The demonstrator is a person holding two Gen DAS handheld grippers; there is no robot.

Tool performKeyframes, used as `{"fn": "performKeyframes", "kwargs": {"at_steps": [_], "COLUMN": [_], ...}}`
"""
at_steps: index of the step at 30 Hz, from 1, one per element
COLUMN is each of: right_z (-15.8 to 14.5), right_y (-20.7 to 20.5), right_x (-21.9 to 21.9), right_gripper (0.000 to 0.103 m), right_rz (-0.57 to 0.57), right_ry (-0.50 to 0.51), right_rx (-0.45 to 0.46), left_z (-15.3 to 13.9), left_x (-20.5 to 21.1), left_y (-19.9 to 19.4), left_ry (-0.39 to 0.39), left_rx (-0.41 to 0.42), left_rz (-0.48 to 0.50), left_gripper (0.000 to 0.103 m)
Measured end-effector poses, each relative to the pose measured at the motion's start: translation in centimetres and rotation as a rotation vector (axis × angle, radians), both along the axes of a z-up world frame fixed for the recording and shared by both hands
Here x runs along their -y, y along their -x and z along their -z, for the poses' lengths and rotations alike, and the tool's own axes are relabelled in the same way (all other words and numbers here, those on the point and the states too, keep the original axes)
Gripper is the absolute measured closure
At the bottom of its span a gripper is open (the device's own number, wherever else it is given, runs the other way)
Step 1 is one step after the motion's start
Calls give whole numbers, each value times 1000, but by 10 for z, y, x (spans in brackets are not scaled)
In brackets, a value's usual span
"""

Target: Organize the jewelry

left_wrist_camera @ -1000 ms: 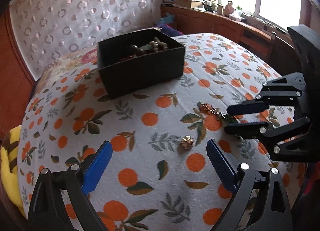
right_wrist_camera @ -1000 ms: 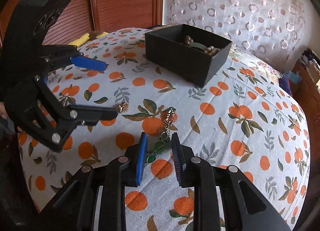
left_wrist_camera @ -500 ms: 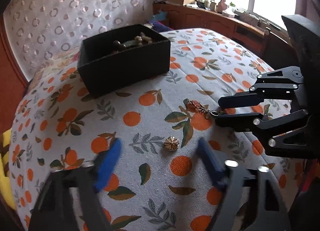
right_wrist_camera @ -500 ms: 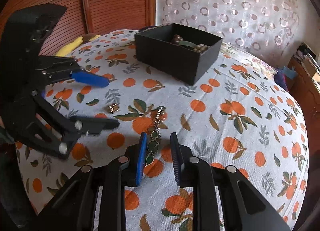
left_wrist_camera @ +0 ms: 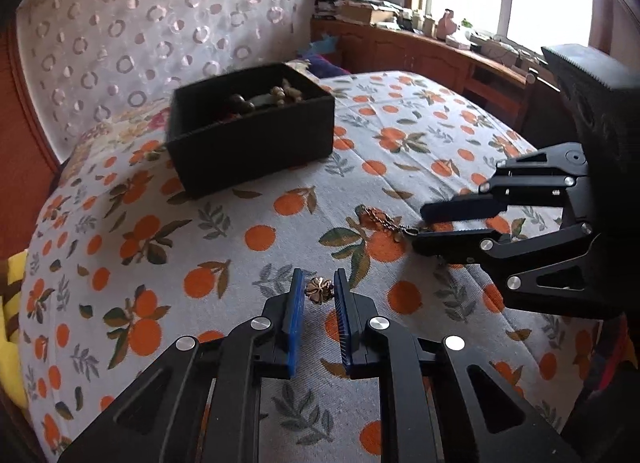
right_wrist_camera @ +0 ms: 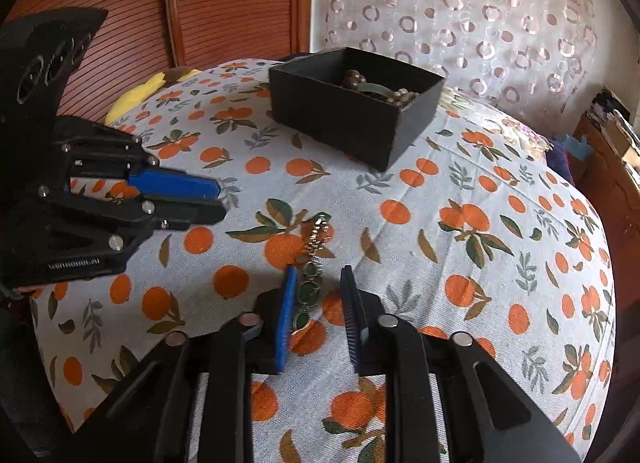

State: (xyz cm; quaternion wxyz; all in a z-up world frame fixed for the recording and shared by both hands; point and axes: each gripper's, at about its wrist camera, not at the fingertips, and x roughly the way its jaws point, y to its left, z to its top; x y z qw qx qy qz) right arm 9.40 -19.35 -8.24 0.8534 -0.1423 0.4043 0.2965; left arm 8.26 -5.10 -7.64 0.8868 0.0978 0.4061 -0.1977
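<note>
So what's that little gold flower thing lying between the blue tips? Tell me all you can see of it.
The flower ornament is a small piece with rounded petals, looking like gold or brass-toned metal; whether it is a brooch or an earring cannot be told. It lies flat on the orange-print cloth, between the blue pads of the left gripper, whose jaws stand narrowed around it; contact cannot be told. It lies apart from the chain bracelet and the black box.

A black rectangular cardboard box [left_wrist_camera: 251, 131] sits on the orange-printed fabric tablecloth [left_wrist_camera: 240, 247], with beaded jewelry [right_wrist_camera: 376, 89] inside it. Nearer than the box, a small gold flower-shaped earring [left_wrist_camera: 319, 289] lies between the left gripper [left_wrist_camera: 318, 295] fingers. To its right, a green-stoned chain bracelet [right_wrist_camera: 312, 263] lies between the right gripper [right_wrist_camera: 318, 291] fingers.
</note>
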Motion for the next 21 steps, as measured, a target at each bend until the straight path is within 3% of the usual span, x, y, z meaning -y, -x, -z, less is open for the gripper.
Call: {"fn": "performKeyframes", "kwargs": {"at_steps": [9,21], "right_z": [-10,-72], "right_y": [0,-14], "right_x": [-1,-2], "right_gripper": [90,90], "right_rz": [-12,-16], "right_ry": [-29,-64], "right_rx": [18,145], "left_z": [-20,-40], "left_x": [-18,-31], "left_y": [-1,-24], "left_ry": [45,73], "left_rx": [46,86], "left_rz": [-60,-119], "left_gripper": [89,89]}}
